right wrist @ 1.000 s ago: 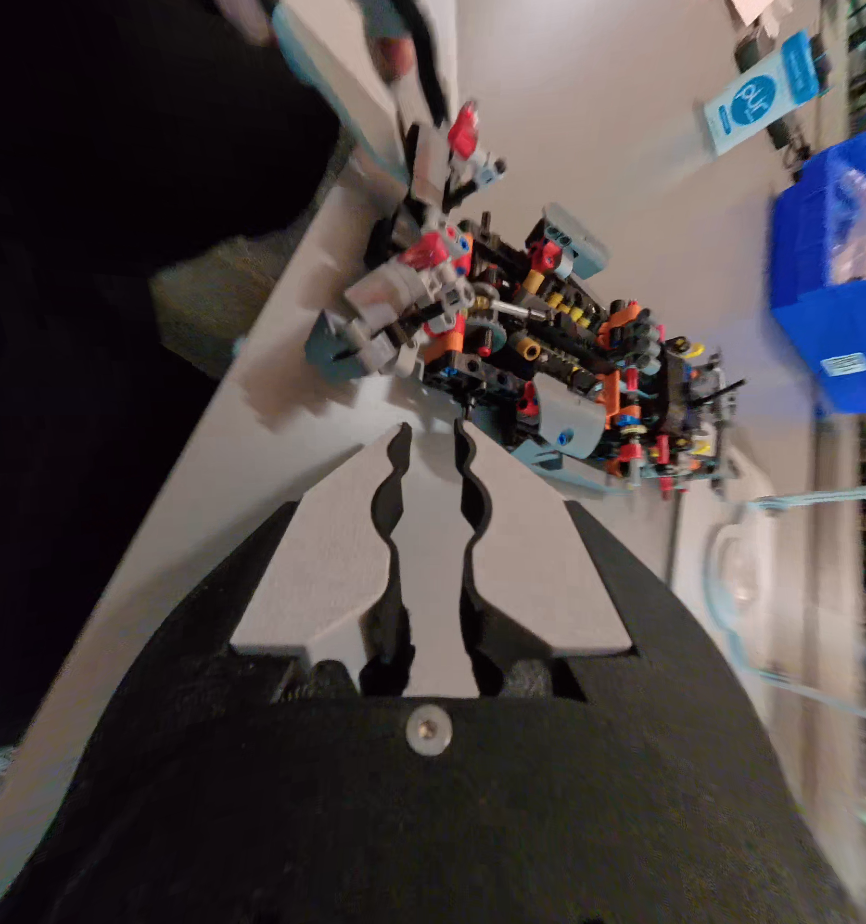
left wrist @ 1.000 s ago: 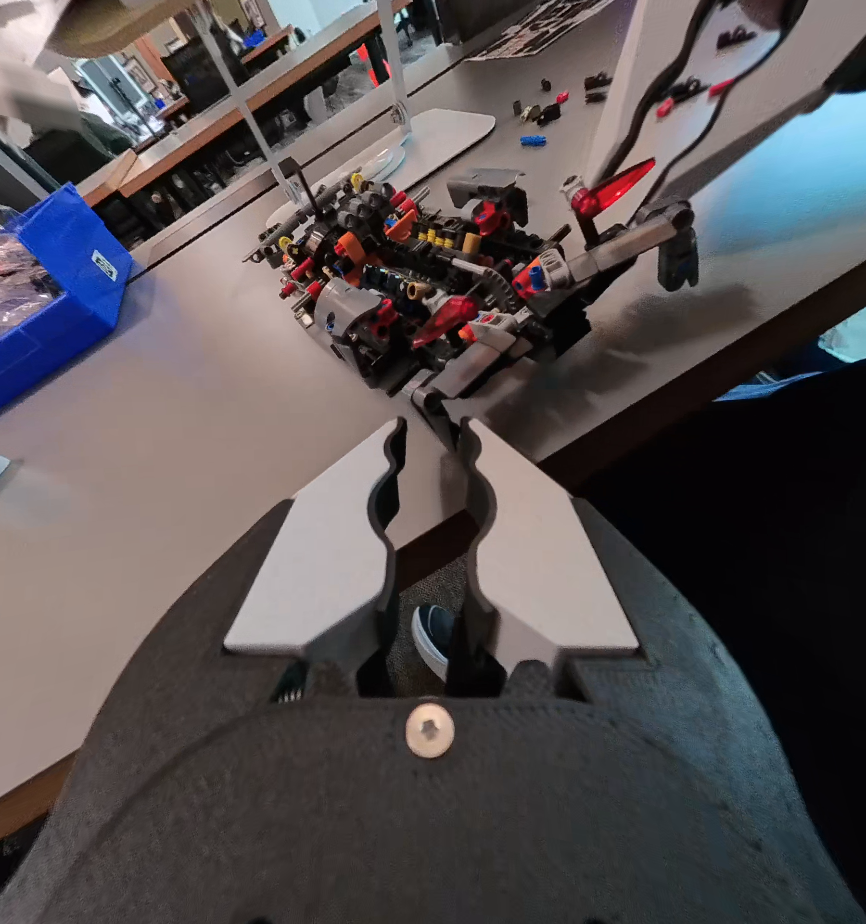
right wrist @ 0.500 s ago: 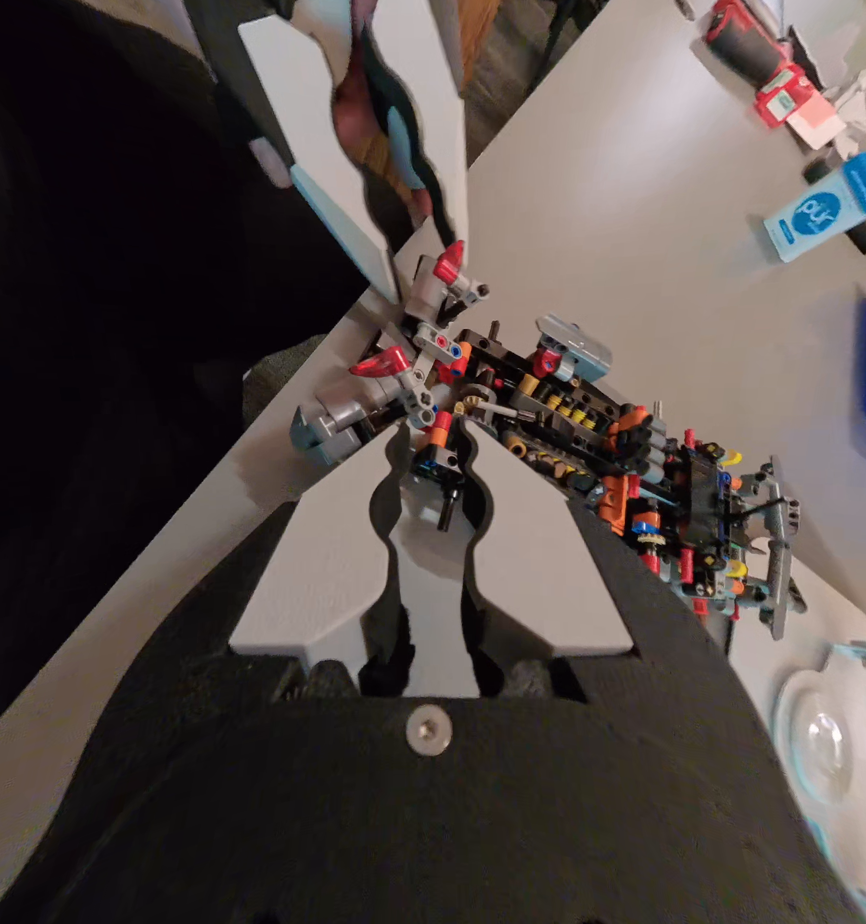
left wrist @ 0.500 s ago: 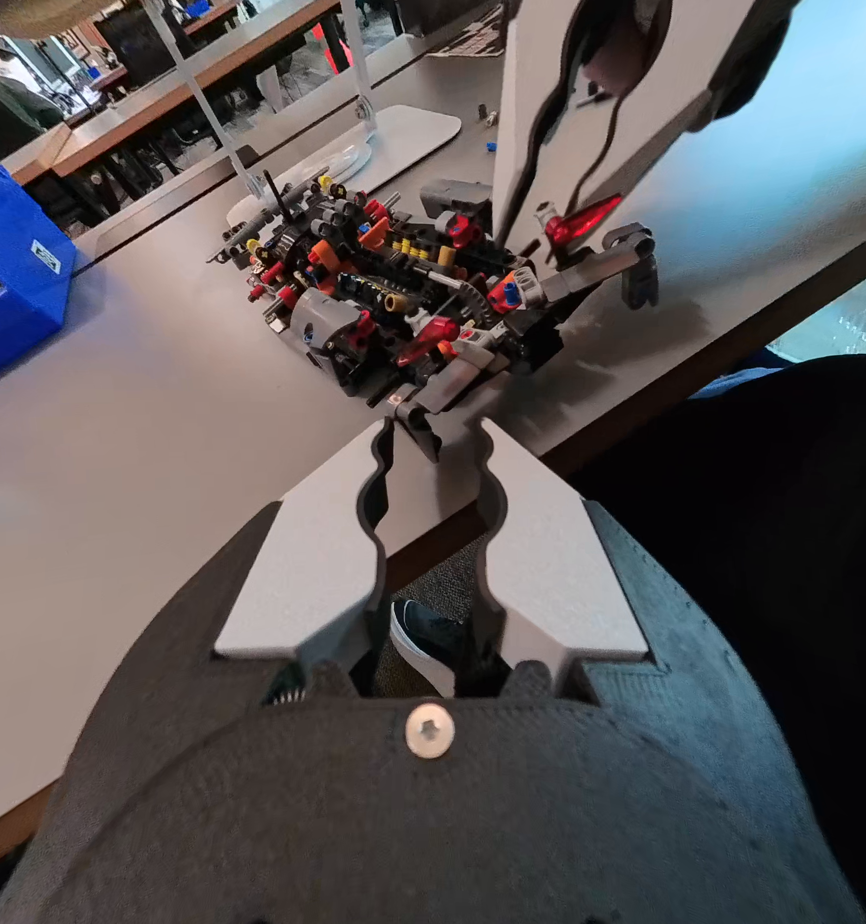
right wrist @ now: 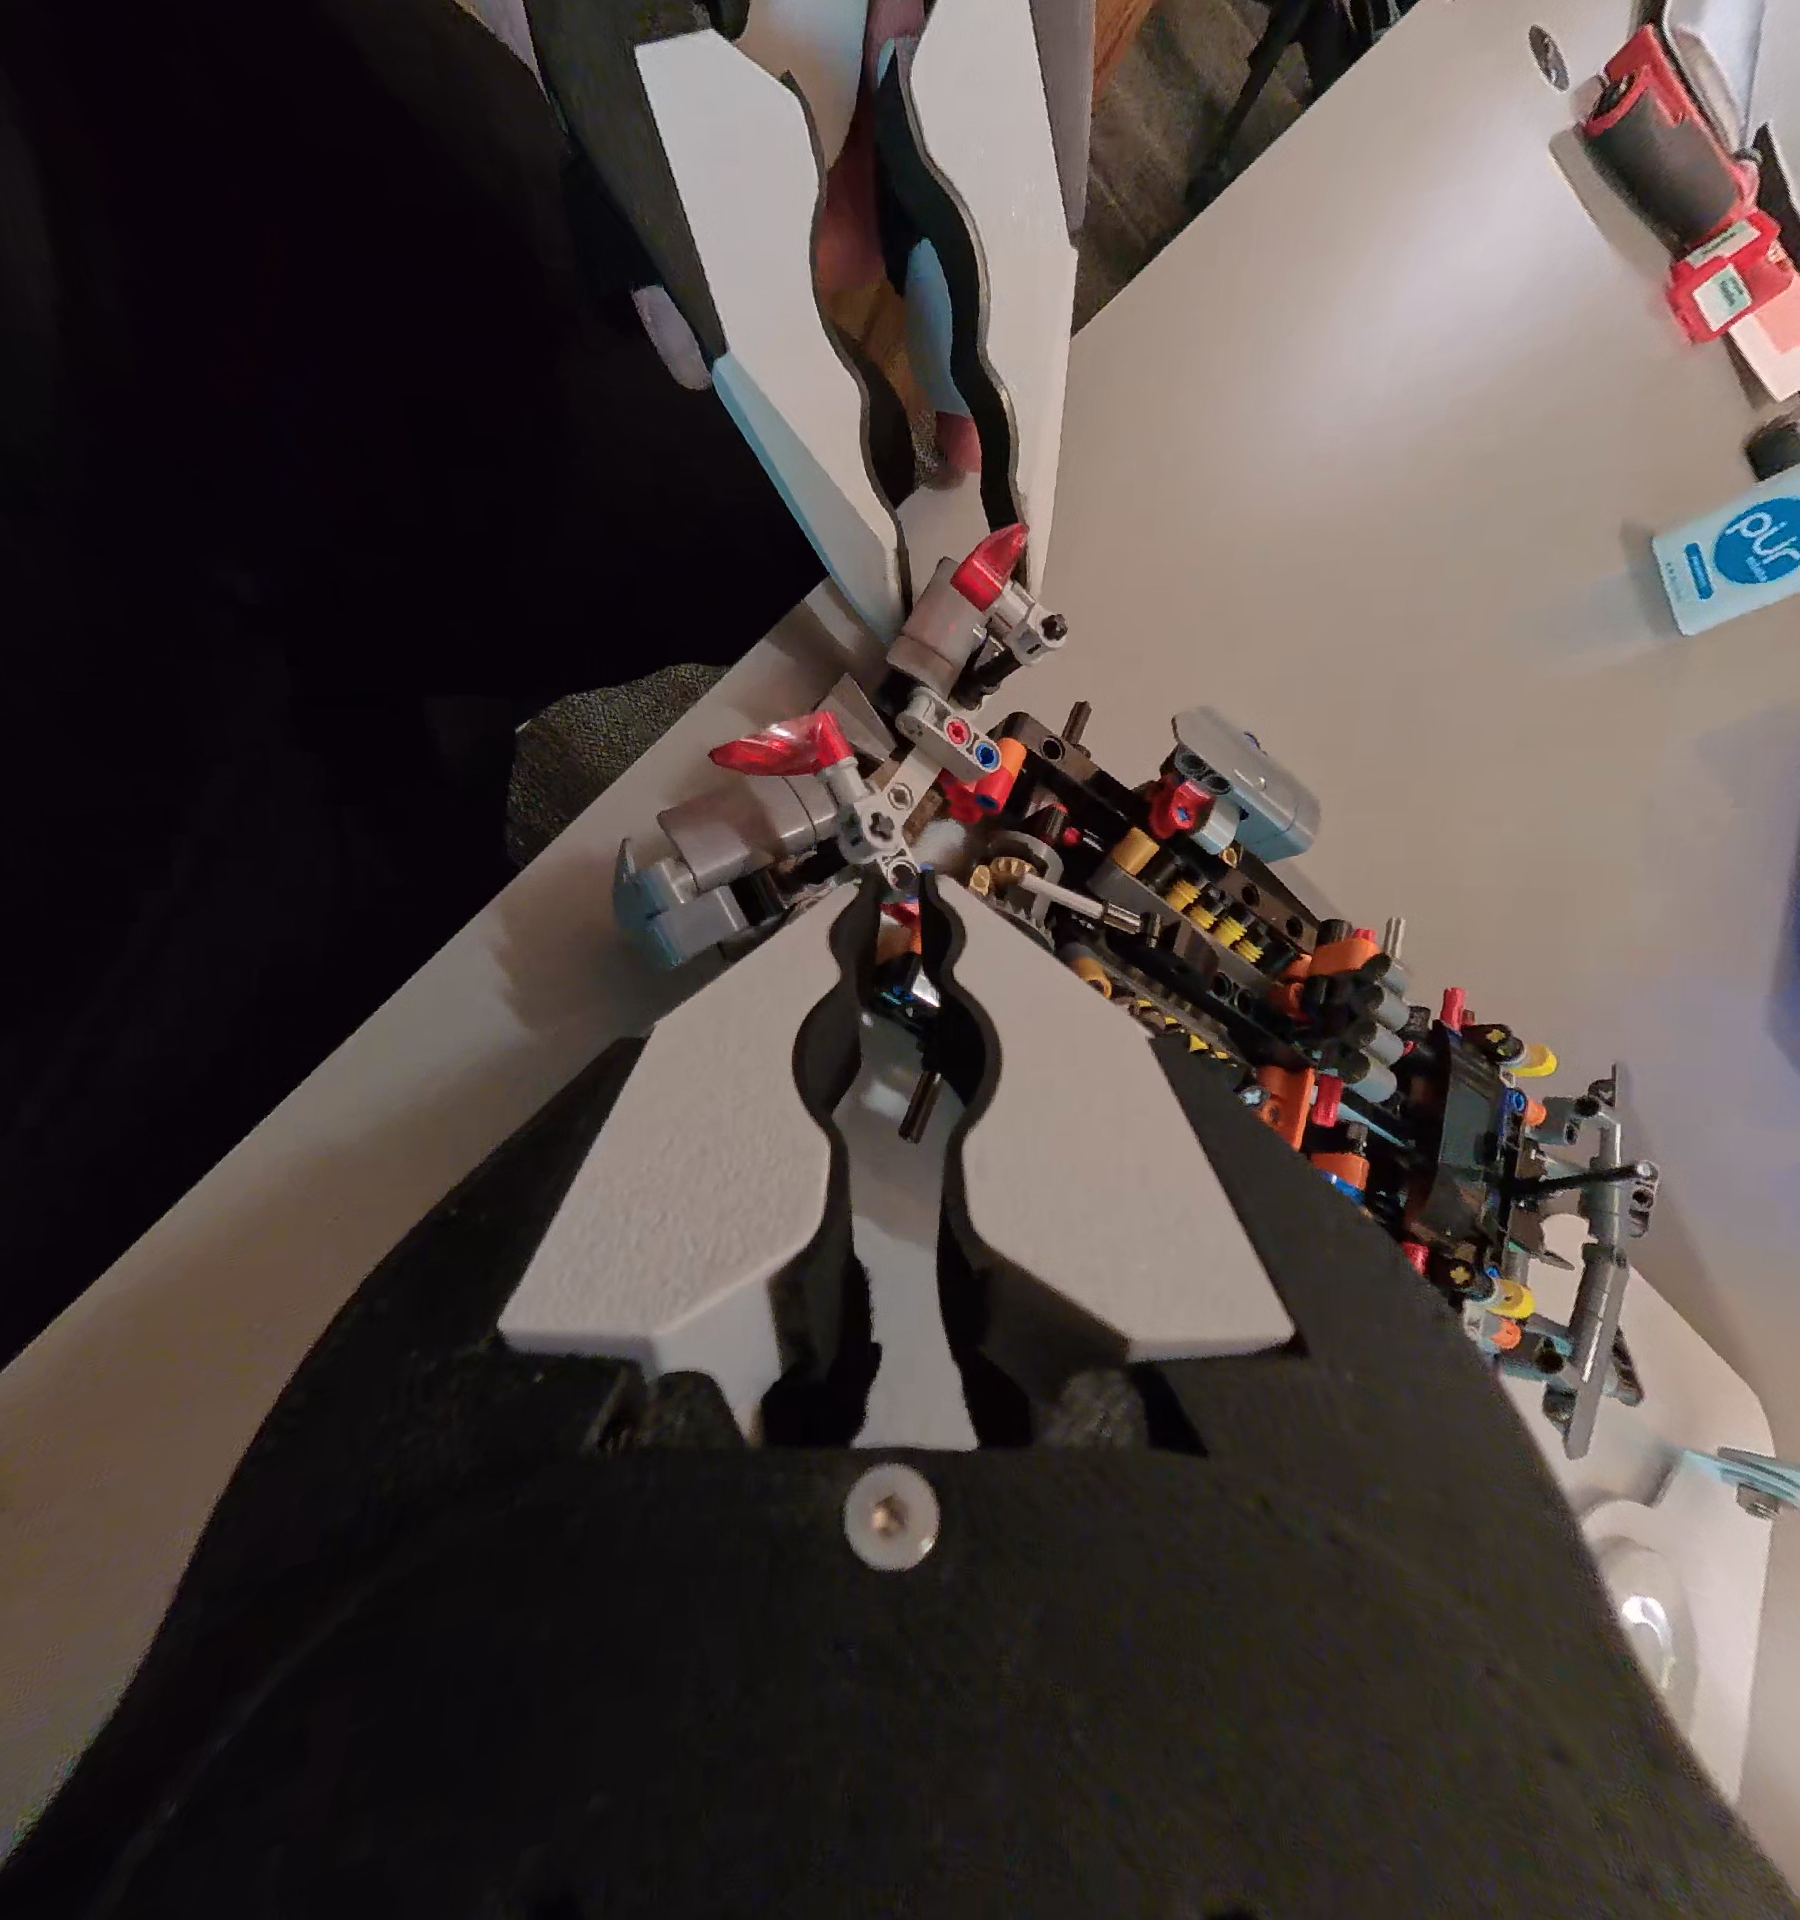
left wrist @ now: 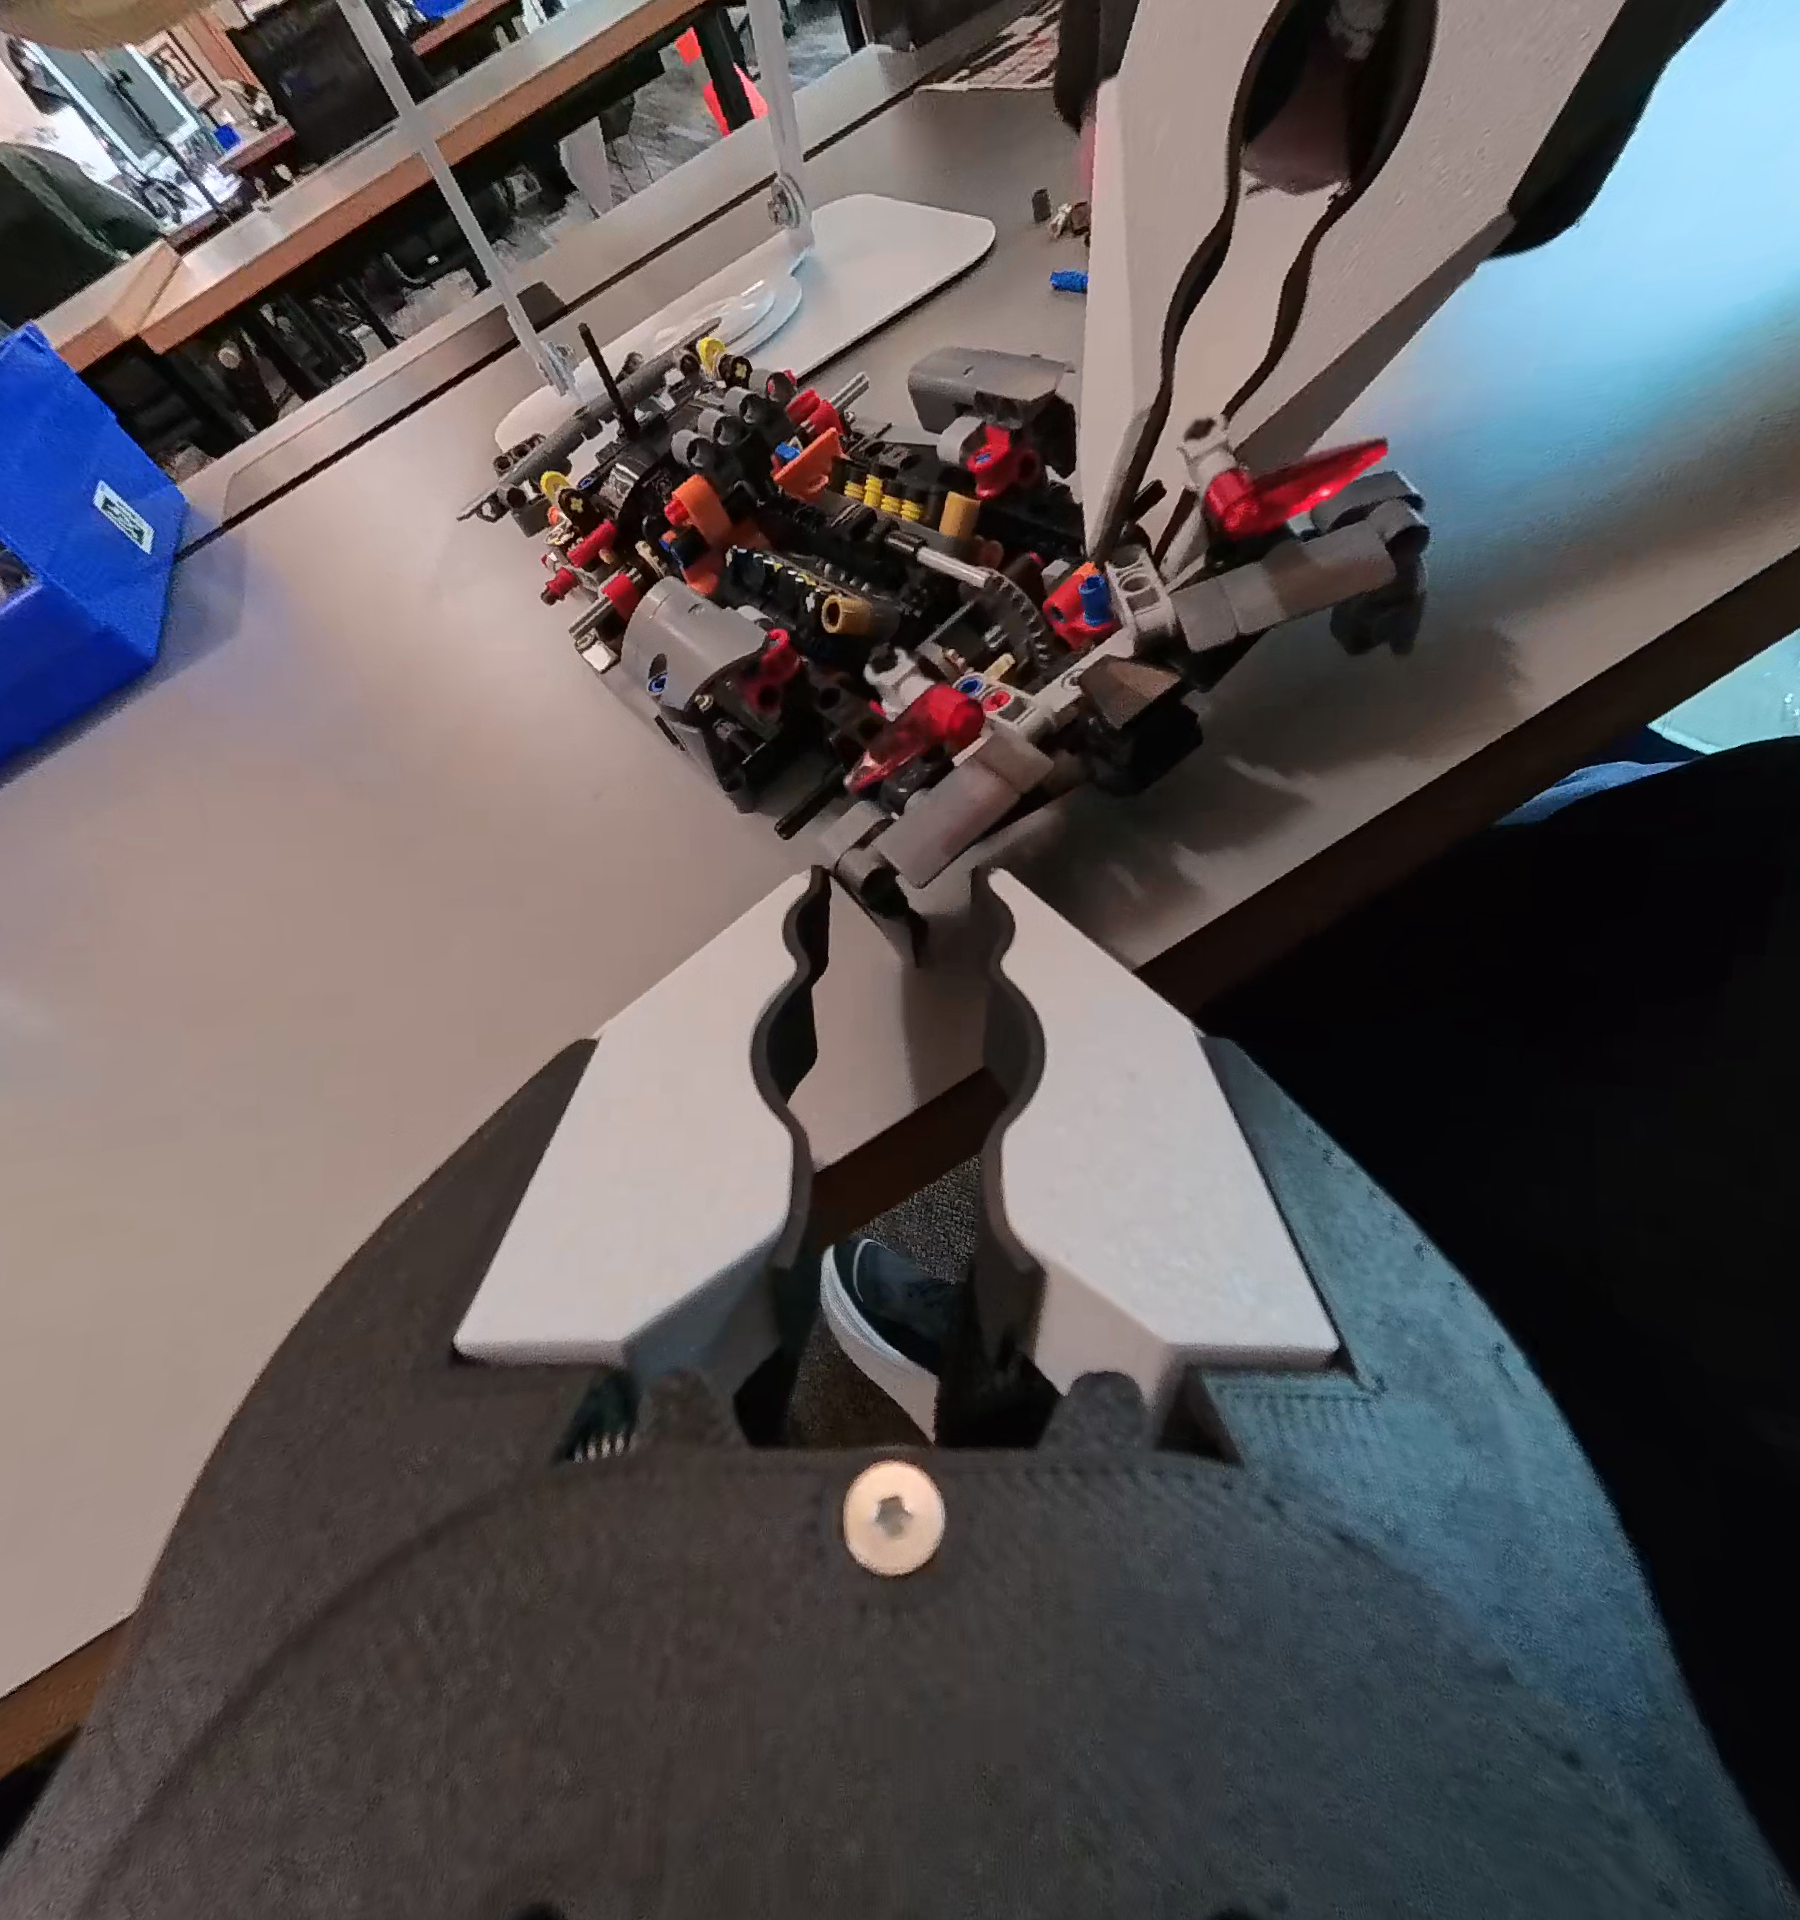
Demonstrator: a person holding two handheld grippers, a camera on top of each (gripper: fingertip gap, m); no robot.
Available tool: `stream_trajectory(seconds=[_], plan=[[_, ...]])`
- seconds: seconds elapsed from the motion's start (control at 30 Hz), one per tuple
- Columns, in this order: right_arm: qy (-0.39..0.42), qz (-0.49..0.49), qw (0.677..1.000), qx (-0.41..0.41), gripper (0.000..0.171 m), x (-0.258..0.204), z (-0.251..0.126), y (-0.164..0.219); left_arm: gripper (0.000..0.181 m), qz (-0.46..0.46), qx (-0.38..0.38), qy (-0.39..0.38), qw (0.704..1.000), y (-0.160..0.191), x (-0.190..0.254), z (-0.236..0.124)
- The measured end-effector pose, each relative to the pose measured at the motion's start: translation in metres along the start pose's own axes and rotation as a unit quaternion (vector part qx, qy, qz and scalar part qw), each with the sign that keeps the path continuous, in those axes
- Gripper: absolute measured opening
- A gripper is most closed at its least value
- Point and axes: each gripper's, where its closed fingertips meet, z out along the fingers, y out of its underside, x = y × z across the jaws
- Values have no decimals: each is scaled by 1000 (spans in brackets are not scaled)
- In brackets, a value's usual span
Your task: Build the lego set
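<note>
Both grippers closed in on model since prev. frames. L gripper (left wrist: 901,904): spread, tips flanking grey rear beam (left wrist: 937,831). R gripper (right wrist: 891,894): nearly pressed together, pinching chassis w/ black axle (right wrist: 922,1101) between. Lego car (left wrist: 875,592) at bench (left wrist: 252,831) near edge. Steady chassis; squeeze gently.

Printed logo on light-blue packet (right wrist: 1753,549).

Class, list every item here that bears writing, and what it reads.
Light blue packet: printed logo, wording not quoted.
Blue bin: white sticker, too small to read.
Red-and-black object: small labels, blurred.
Lego model: no writing visible.
</note>
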Motion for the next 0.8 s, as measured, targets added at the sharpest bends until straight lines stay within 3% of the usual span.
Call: stream_trajectory(seconds=[0.8], plan=[[-45,-110,992,-43,3,10,7,-6,22,22,-10,-20,1000,1,-17,5]])
